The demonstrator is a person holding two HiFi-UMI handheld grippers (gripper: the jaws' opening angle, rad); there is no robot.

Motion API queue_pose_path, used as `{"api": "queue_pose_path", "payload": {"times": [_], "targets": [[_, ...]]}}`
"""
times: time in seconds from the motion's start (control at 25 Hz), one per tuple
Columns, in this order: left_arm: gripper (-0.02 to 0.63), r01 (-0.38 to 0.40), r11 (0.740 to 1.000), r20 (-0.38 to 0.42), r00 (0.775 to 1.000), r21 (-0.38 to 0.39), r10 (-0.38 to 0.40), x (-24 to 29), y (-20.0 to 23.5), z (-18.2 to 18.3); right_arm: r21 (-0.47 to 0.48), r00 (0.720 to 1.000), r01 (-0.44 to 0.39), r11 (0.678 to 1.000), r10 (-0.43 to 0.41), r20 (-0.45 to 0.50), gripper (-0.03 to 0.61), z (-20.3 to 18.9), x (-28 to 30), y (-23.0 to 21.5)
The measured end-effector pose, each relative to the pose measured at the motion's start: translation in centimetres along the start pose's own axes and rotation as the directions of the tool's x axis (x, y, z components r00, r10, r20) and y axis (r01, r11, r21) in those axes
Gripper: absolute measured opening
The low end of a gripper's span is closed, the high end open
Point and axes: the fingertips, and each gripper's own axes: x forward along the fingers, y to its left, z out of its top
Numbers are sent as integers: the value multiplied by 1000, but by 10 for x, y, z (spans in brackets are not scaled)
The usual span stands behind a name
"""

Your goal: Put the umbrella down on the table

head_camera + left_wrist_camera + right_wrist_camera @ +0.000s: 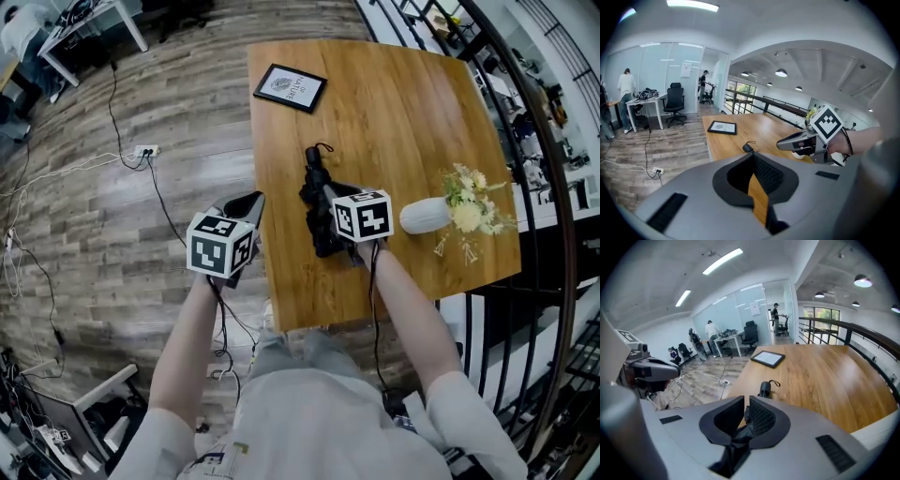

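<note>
A black folded umbrella lies lengthwise near the front left of the wooden table, its handle and wrist strap pointing away from me. My right gripper is over the umbrella's middle. Its jaws stand almost together, with a fold of the black fabric pinched between them. My left gripper hangs beside the table's left edge, over the floor. Its jaws meet at the tips with nothing in them, and the umbrella's handle shows just beyond them.
A framed picture lies at the table's far left corner. A white vase with pale flowers lies on its side to the right of the umbrella. A railing runs past the table's right side. Cables and a power strip lie on the floor at left.
</note>
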Motion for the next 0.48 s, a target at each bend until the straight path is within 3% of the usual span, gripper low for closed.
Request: {"api": "queue_pose_path", "payload": {"times": [0.24,0.48], "targets": [[17,-14,997,104,995,72,6,-37,-17,51,-45,978,-22,999,31,207,52,69,-75,29],[17,-29,992,228,974,126,-1,-99,-43,96,-110,907,-16,994,61,417,38,123,-177,75]]}}
